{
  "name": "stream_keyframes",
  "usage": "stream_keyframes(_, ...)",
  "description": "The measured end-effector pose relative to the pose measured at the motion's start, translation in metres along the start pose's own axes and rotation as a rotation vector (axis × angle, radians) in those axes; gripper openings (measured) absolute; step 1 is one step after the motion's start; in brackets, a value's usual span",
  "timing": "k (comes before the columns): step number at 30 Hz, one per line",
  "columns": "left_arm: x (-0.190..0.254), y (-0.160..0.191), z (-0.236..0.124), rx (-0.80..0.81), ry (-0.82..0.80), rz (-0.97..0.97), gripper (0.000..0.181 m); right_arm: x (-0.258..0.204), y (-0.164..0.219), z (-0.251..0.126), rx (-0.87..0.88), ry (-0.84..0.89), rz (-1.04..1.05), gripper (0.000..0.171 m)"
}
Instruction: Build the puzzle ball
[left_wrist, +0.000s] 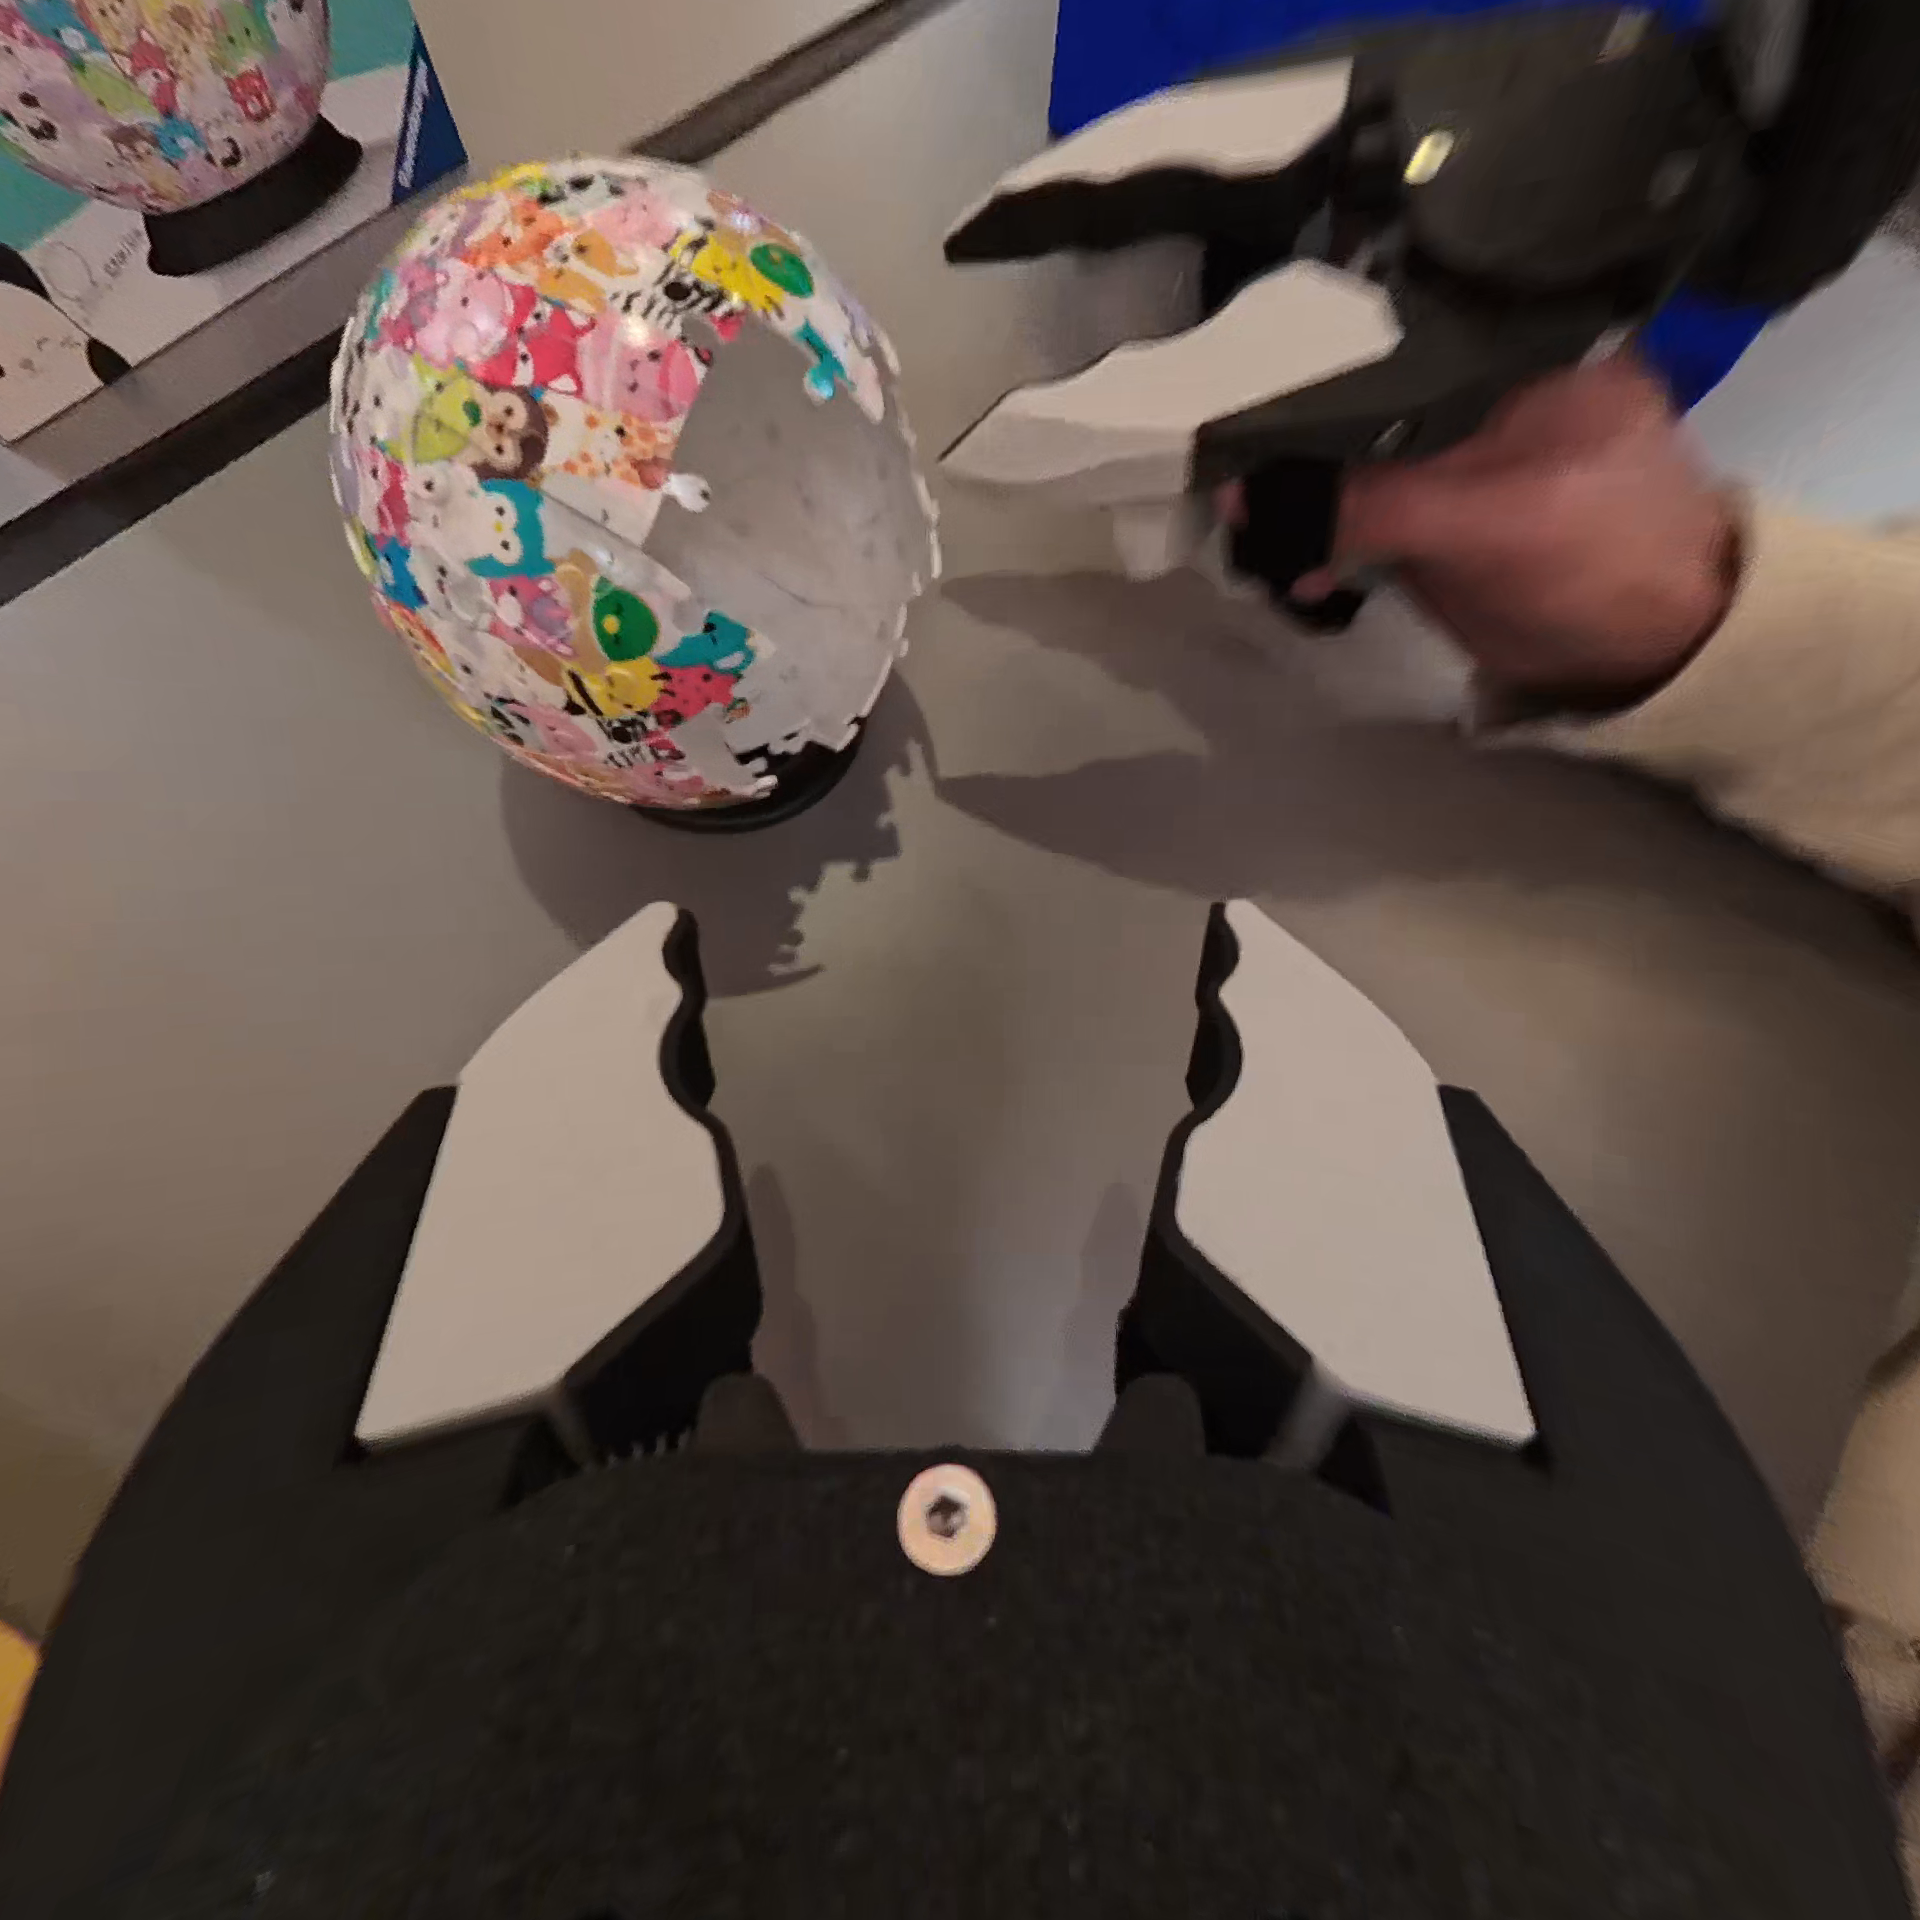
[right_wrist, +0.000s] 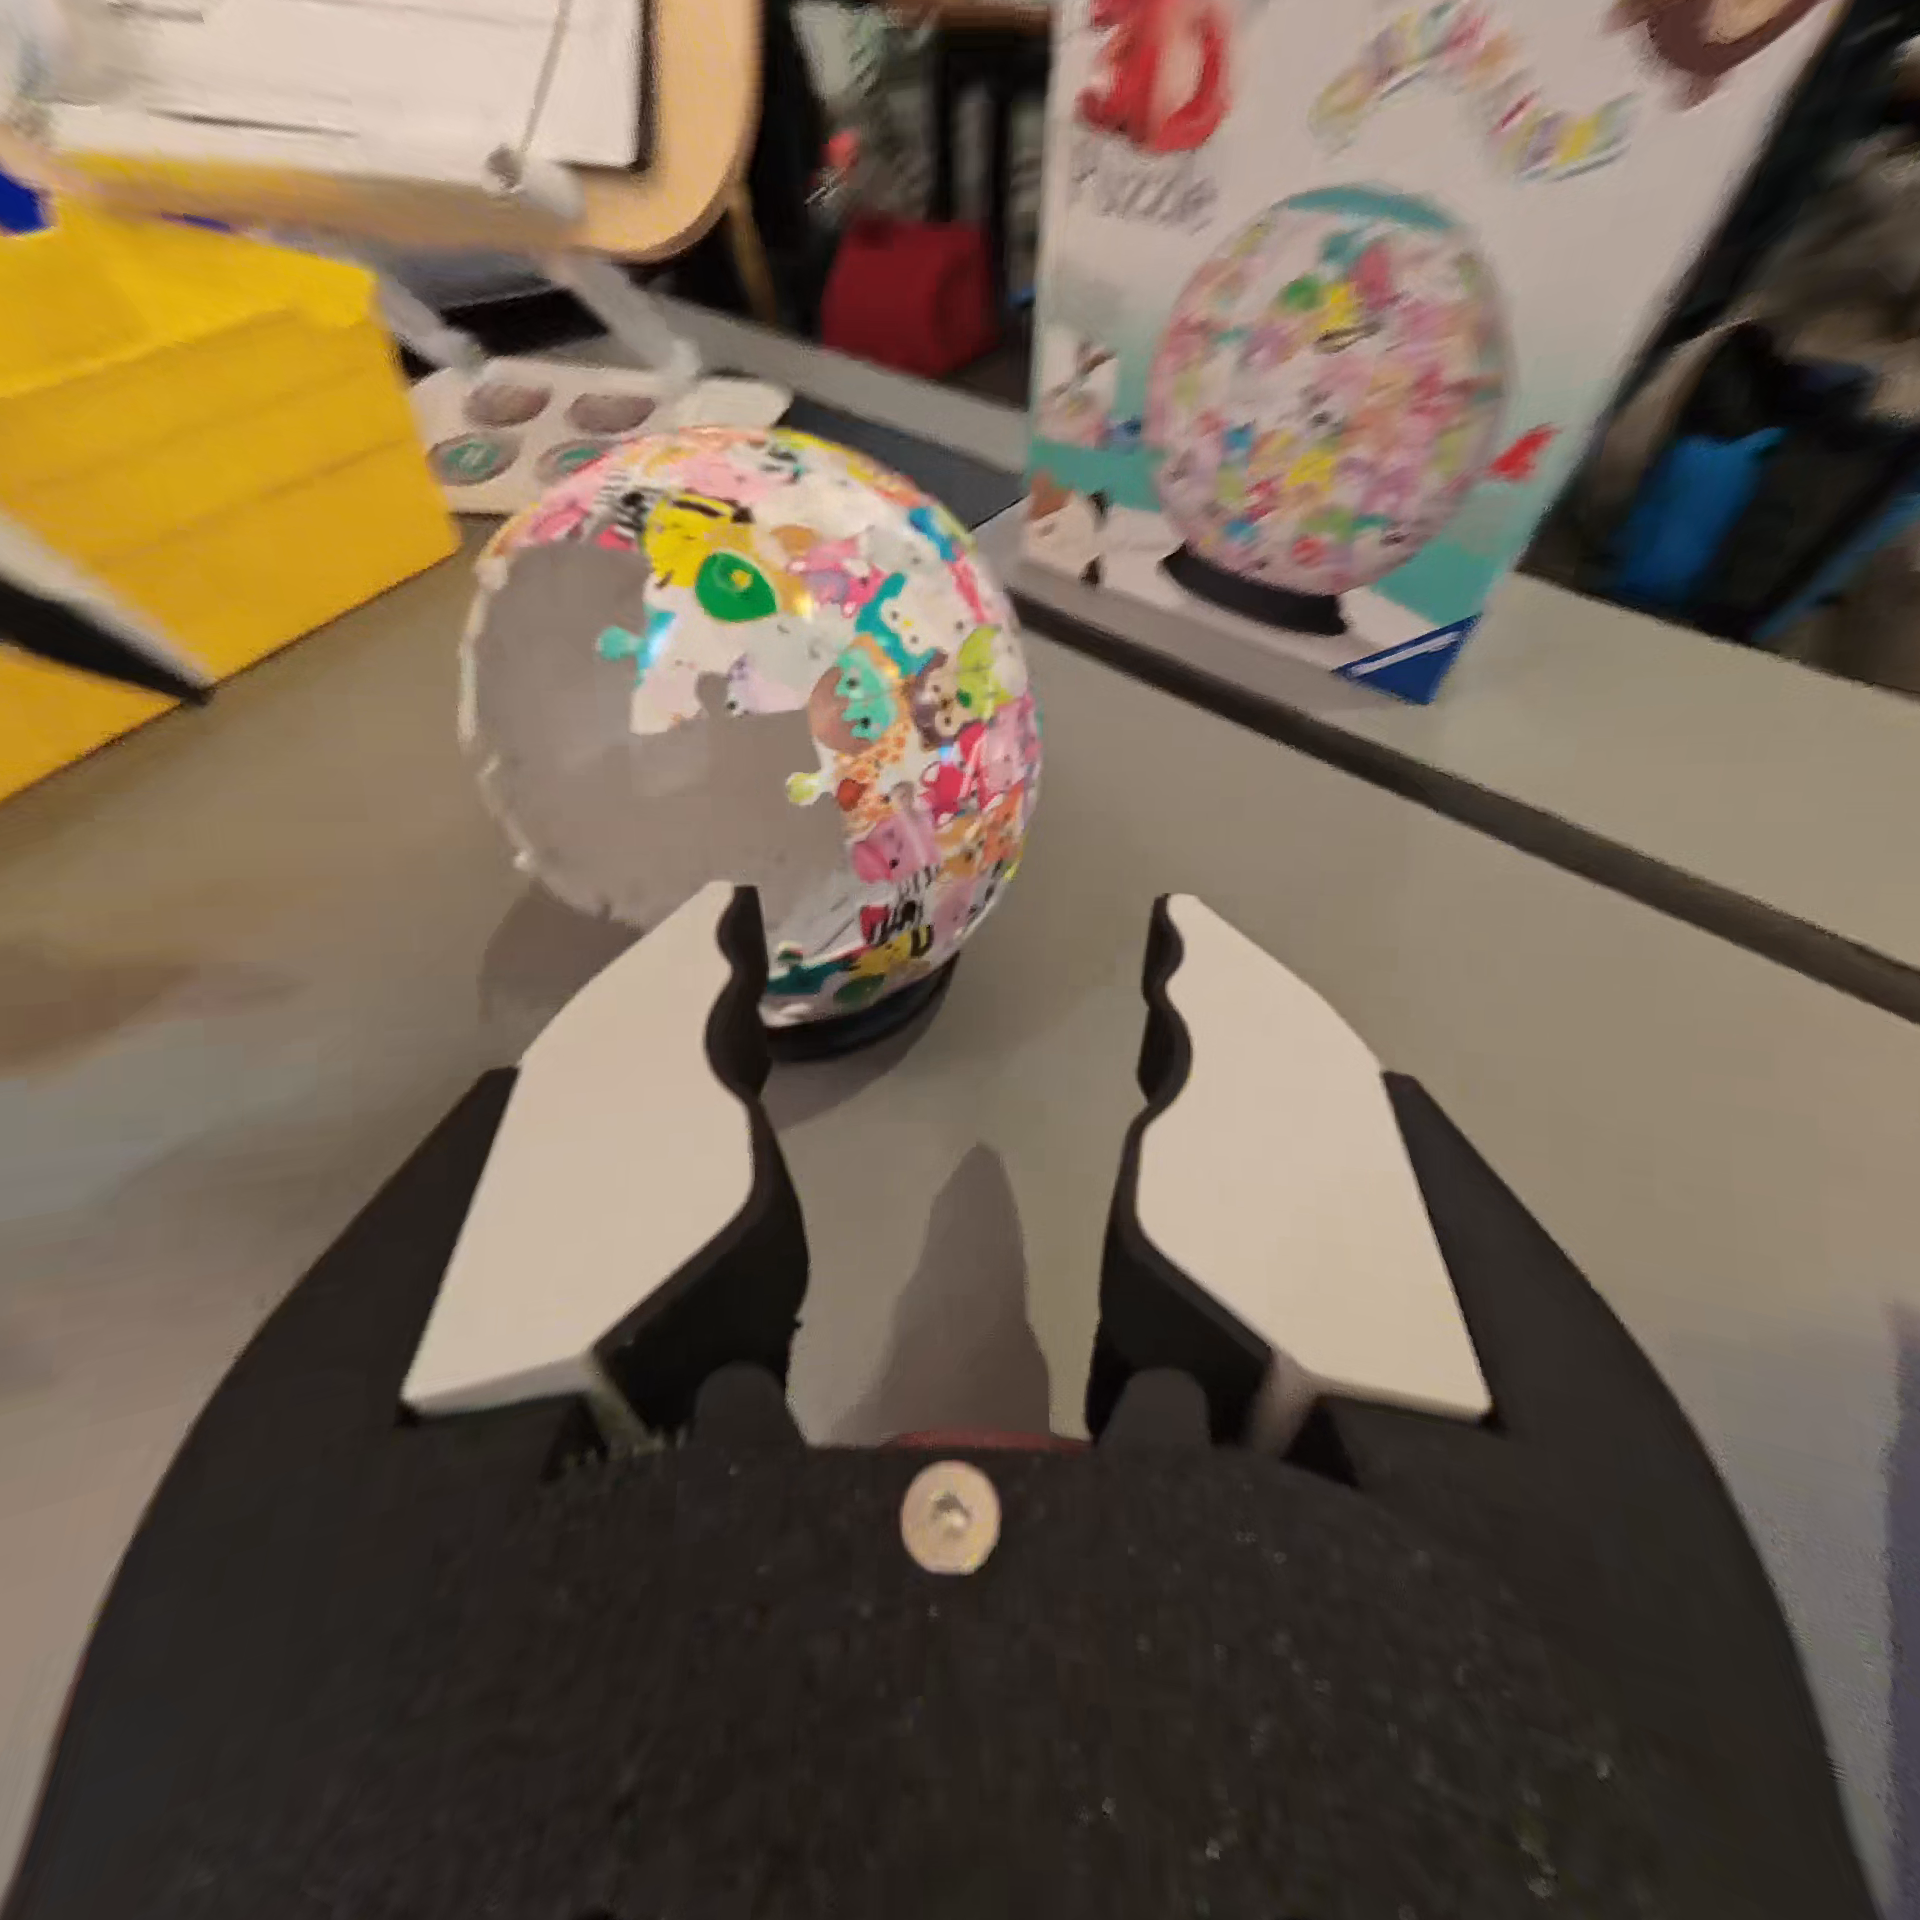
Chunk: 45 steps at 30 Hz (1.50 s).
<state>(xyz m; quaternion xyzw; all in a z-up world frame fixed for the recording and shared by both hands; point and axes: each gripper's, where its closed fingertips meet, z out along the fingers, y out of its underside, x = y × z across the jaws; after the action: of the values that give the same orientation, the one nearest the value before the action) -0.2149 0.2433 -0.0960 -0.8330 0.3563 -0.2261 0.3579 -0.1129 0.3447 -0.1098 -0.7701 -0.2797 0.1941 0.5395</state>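
Colourful half-built puzzle ball (right_wrist: 748, 717) sits mid-table, gap facing the right gripper (right_wrist: 951, 914), the nearer of 2; both grippers, including the left gripper (left_wrist: 951, 914), gape empty.

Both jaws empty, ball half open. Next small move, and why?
Probably bring the right gripper away from the puzzle ball to fetch a loose piece. Both grippers are open and hold nothing, the left gripper included, and the ball, seated on its black stand, has a large gap. No loose piece is visible.

Printed lettering on puzzle box (right_wrist: 1278, 343); otherwise unreadable.
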Motion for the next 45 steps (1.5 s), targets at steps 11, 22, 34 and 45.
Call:
stream_keyframes(11,0.065,0.086,-0.023,0.183,-0.046,-0.075,0.08,0.005,0.005,0.017,-0.012,0.412,-0.116,0.039)
stream_keyframes(22,0.058,0.053,-0.027,0.422,-0.035,0.014,0.075,0.004,-0.007,0.028,-0.004,0.551,-0.249,0.033)
stream_keyframes(34,0.059,0.035,-0.021,0.532,-0.02,0.04,0.07,-0.002,-0.013,0.029,0.034,0.5,-0.066,0.041)
stream_keyframes(45,0.06,0.035,-0.018,0.522,0.005,0.028,0.069,0.006,-0.007,0.041,-0.019,0.533,-0.037,0.036)
